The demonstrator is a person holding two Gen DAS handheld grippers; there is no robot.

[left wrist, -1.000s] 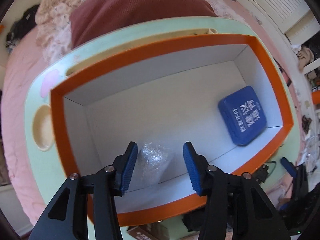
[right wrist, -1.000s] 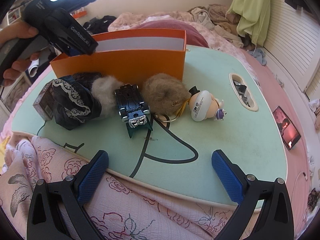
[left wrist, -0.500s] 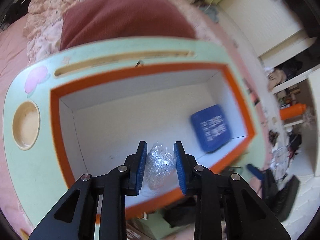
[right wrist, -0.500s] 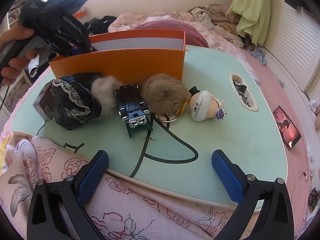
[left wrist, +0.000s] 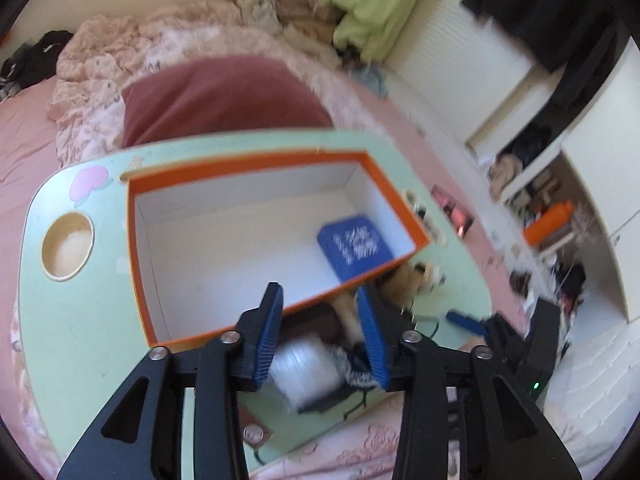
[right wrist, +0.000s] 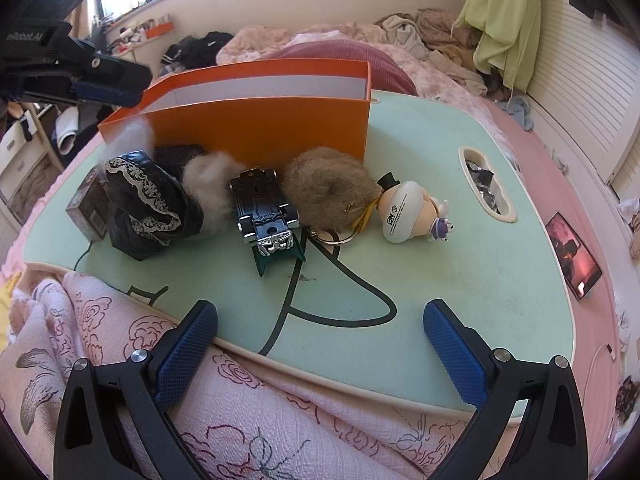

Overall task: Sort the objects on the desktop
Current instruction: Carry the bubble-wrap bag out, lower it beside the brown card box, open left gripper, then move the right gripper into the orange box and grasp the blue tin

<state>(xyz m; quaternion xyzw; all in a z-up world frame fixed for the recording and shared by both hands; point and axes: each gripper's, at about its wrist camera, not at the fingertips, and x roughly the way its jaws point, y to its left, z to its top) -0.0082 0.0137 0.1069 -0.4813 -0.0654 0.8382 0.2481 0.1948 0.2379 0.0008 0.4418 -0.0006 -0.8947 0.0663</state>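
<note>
Hovering above the near rim of the orange box [left wrist: 256,240], the left gripper [left wrist: 320,336] is opening with nothing between its pads; a blue tin [left wrist: 358,246] lies inside. The right gripper [right wrist: 320,348] gapes wide and empty over the table [right wrist: 460,264] edge

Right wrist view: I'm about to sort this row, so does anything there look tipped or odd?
Yes. The toy car lies upside down, underside and wheels up, propped on a green piece. The white figurine with a top hat lies tipped on its side beside the brown fur ball.
</note>
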